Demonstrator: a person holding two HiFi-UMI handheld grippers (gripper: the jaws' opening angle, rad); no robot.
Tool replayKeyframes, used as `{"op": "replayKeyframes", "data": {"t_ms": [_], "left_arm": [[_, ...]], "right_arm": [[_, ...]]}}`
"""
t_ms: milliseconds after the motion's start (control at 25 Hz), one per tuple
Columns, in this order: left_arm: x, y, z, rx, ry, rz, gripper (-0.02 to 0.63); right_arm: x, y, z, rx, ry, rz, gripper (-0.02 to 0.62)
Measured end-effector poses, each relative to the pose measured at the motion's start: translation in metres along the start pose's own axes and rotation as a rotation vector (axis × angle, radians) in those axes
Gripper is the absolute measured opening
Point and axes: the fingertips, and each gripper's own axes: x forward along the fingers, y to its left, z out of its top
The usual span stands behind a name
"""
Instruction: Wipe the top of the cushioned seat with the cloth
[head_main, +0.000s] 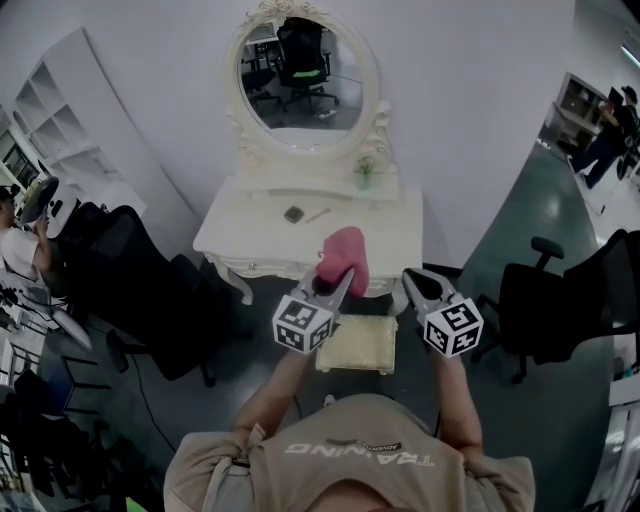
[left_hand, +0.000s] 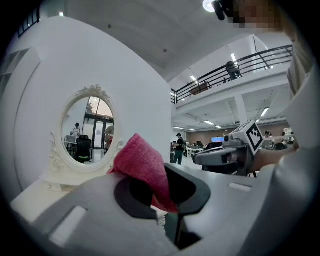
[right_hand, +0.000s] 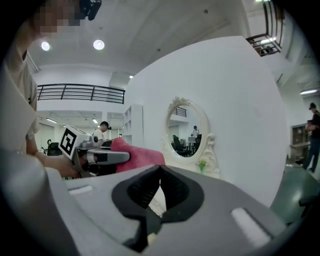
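Clearly, left tool (head_main: 341, 281) clamps the pink cloth (head_main: 344, 252) (bunched up); right tool (head_main: 412, 279) is closed, empty.

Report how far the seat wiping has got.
Done: the pink cloth is picked up, clamped in the left gripper. In hand: it is held in the air, clear of the cushioned seat. Left: all the wiping of the seat top. The right gripper is shut and empty.

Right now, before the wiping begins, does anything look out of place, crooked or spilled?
Nothing stands out. The cushioned seat sits straight before the dressing table, no spill visible. The cloth is bunched in the left tool, held clear of the seat; the right tool is shut and empty.
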Motion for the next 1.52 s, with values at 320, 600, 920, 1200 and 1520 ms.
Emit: {"op": "replayKeyframes", "data": {"t_ms": [320,600,920,1200,1520], "left_arm": [[0.001,-0.011,0.018,0.071,-0.020,-0.008,0.041],[-0.008,-0.017,0.032,0.083,-0.074,0.000,0.041],[-0.016,-0.023,0.027,0.059,-0.087,-0.005,0.041],[-0.024,-0.018,0.028,0.065,-0.094,0.002,0.041],[-0.029,-0.016,0.026,0.063,-0.096,0.002,0.041]], "right_arm": [[-0.026,-0.017,0.026,-0.019,-0.097,-0.159,0.003],[-0.057,-0.012,0.060,-0.053,-0.273,-0.225,0.003],[-0.054,0.002,0.040,-0.054,-0.199,-0.205,0.003],[-0.042,0.011,0.039,-0.067,-0.180,-0.172,0.003],[-0.039,0.015,0.034,-0.044,-0.166,-0.152,0.003]]}}
